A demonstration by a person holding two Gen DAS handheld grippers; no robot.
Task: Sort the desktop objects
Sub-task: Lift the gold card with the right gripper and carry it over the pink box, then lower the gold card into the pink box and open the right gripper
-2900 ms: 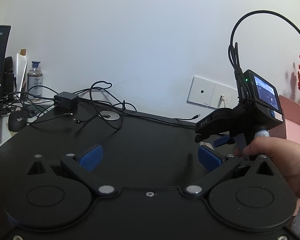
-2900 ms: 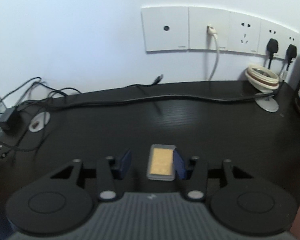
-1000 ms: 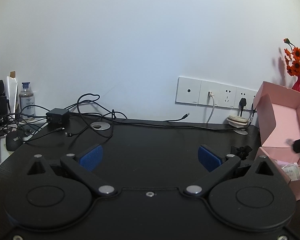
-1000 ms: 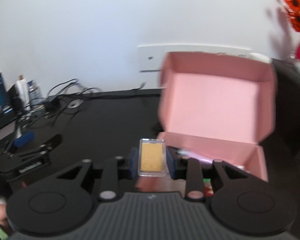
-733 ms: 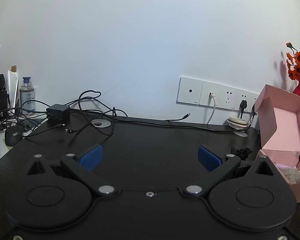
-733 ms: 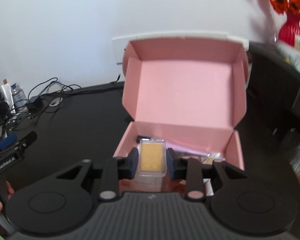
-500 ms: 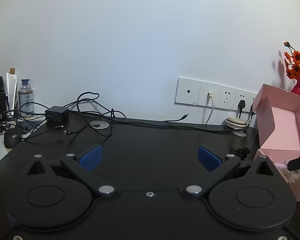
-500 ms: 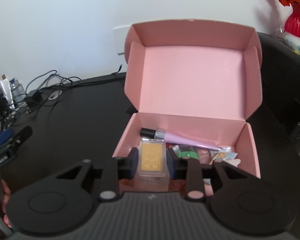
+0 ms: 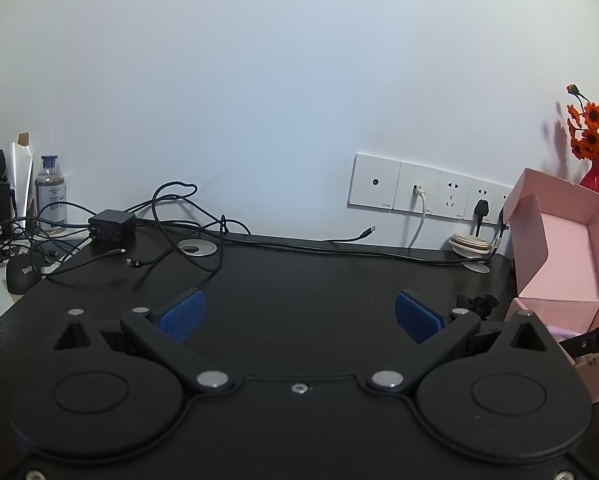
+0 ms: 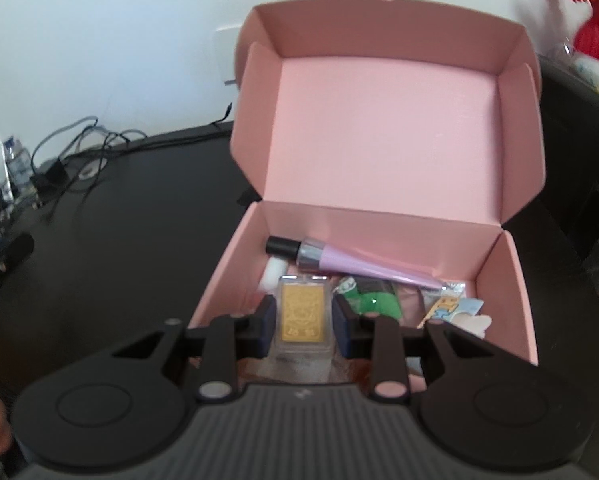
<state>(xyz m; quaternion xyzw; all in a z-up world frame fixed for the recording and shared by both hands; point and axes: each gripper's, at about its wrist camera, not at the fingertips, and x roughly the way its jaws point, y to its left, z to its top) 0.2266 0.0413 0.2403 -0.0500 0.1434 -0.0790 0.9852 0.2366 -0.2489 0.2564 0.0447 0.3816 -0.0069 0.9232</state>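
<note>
Right gripper (image 10: 304, 320) jaws pinching gold card case (image 10: 302, 314) over open pink box (image 10: 379, 128), left gripper (image 9: 299, 312) jaws spread, empty

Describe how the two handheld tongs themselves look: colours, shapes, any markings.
Both tongs are matte black. The left tongs have two round discs at the base, silver pivot screws and angled link arms ending in blue textured pads. The right tongs match, with dark blue pads and a grey ribbed housing behind them.

Matt pink cardboard box (image 10: 379, 120); glossy clear plastic case (image 10: 304, 312); shiny lilac tube (image 10: 363, 266); matt black woodgrain counter (image 9: 299, 276).
</note>
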